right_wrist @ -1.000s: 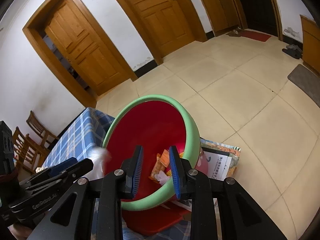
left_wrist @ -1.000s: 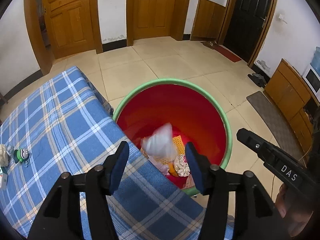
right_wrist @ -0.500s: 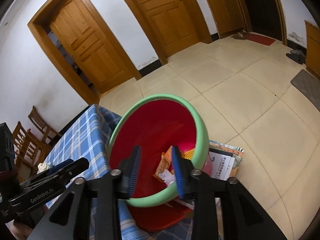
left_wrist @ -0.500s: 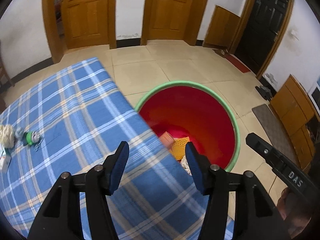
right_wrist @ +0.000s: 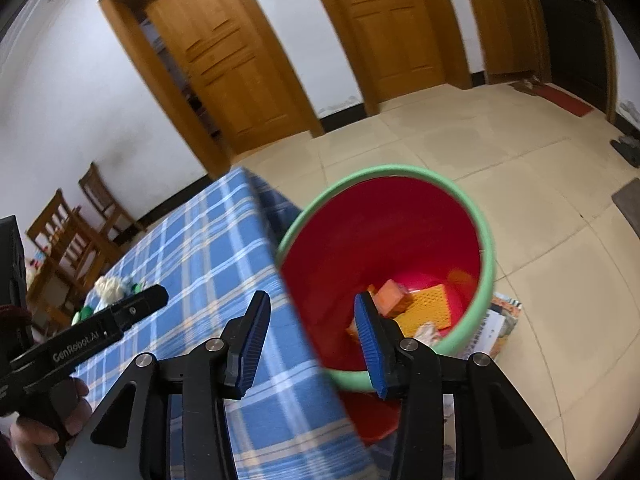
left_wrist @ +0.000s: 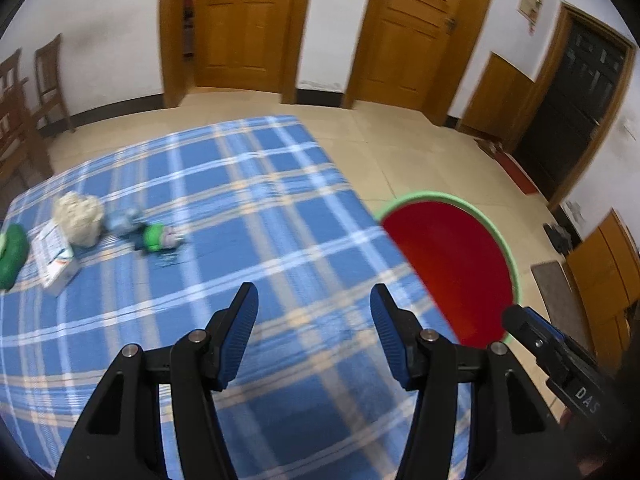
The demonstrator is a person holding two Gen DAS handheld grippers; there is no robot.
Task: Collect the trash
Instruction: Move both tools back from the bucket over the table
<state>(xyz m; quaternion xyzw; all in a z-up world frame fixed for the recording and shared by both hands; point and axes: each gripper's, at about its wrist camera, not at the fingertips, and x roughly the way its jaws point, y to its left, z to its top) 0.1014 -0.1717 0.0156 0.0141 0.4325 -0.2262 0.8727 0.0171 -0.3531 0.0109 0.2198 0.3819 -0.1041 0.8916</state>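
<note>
A red bin with a green rim [left_wrist: 452, 264] [right_wrist: 384, 236] stands on the floor at the table's right edge, with orange and yellow wrappers [right_wrist: 424, 304] in its bottom. My left gripper [left_wrist: 314, 332] is open and empty over the blue checked tablecloth [left_wrist: 224, 208]. At the cloth's far left lie a crumpled whitish wad [left_wrist: 78, 212], a green and grey scrap [left_wrist: 156, 236], a small white carton [left_wrist: 56, 260] and a green object [left_wrist: 12, 254]. My right gripper [right_wrist: 310, 328] is open and empty, straddling the table edge and the bin. It also shows in the left wrist view [left_wrist: 560, 364].
Wooden chairs [left_wrist: 24, 100] stand beyond the table's left end. Papers [right_wrist: 496, 328] lie on the tiled floor beside the bin. Wooden doors [left_wrist: 240, 20], a low cabinet [left_wrist: 604, 276] and a grey mat [left_wrist: 560, 300] line the room.
A pale piece of trash fell from my left gripper into the bin. The left gripper then swung left over the table. The right gripper opened wider and turned left.
</note>
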